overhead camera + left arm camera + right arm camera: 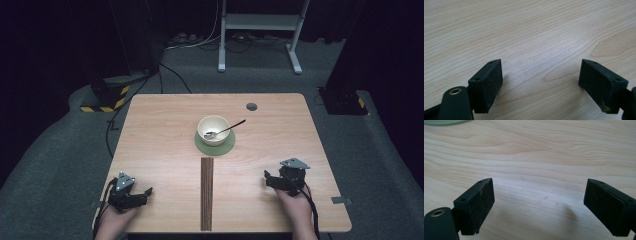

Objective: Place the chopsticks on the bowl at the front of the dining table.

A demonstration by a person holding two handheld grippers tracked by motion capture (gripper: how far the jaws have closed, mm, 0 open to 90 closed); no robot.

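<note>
Chopsticks (207, 193), a dark pair lying side by side, run up the lower middle of the high view, between the left gripper (145, 192) at lower left and the right gripper (267, 178) at lower right, well apart from both. Each gripper's jaws stand wide apart over bare table (544, 32), holding nothing. Just above centre, a cream bowl (213, 129) with a spoon (226, 129) in it sits on a green coaster (215, 146).

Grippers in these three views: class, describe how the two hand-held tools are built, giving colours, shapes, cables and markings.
The left gripper and right gripper are black, each topped by a grey three-cornered plate with small dark holes. A black cable trails back from each along the forearm. Each has two black block-shaped jaws with rough, flat inner pads and small holes on their top edges. A brass-ringed hole sits beside one jaw. No sleeves are visible.
</note>
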